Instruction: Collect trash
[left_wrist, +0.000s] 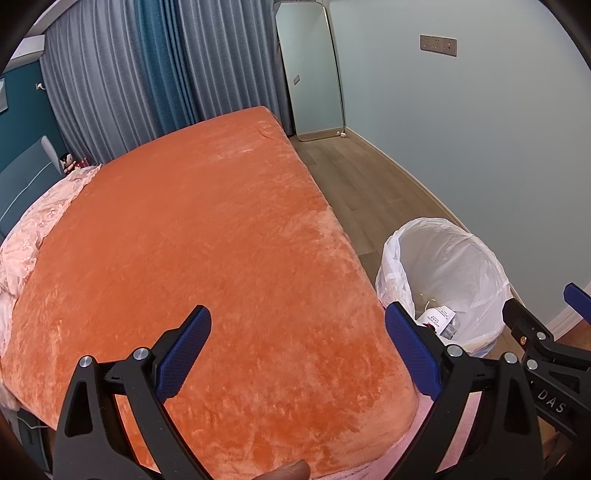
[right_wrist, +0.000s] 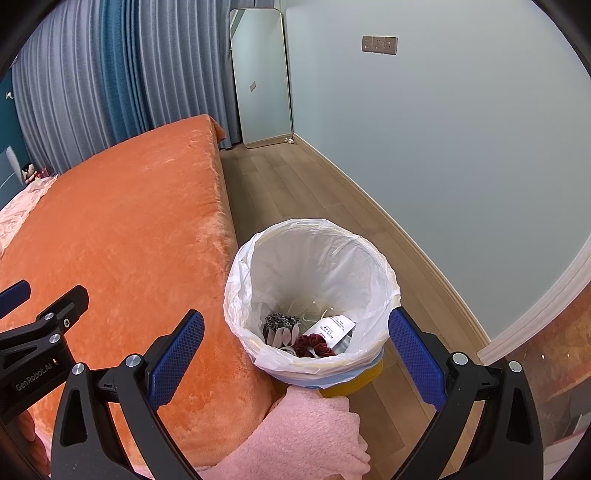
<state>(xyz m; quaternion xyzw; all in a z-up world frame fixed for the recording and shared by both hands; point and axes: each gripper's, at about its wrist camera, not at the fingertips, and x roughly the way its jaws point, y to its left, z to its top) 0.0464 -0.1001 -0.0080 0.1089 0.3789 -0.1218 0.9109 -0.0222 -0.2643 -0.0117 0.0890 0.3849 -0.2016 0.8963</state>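
Pink fleece (right_wrist: 306, 435) bunches up closest to my right wrist camera, hanging off the bed corner and touching the base of the trash bin (right_wrist: 314, 373). My right hand-held gripper (right_wrist: 295, 354) hangs over that bin with its blue-padded fingers spread wide and nothing between them. The bin stands on the wooden floor (right_wrist: 295, 184) just beside the bed, lined with a white plastic bag (right_wrist: 314, 258) folded over the rim. At the bottom of the bag lie a dark red scrunchie (right_wrist: 314, 345), a black-and-white patterned piece of fabric (right_wrist: 279, 325) and a white printed paper slip (right_wrist: 334, 326), all close together.

My left hand-held gripper (left_wrist: 297, 350) is over the foot end of the bed, also wide open and holding nothing. Below it spreads the orange plush blanket (left_wrist: 203, 240), which covers most of the bed. A pale pink floral quilt (left_wrist: 40, 221) is rumpled at the head end. From the left wrist view the bin (left_wrist: 443, 273) sits to the right of the bed corner, with the paper slip (left_wrist: 439, 317) visible inside.

Grey and teal curtains (left_wrist: 147, 74) hang behind the bed, and a tall mirror (left_wrist: 314, 74) leans in the corner against the pale wall.
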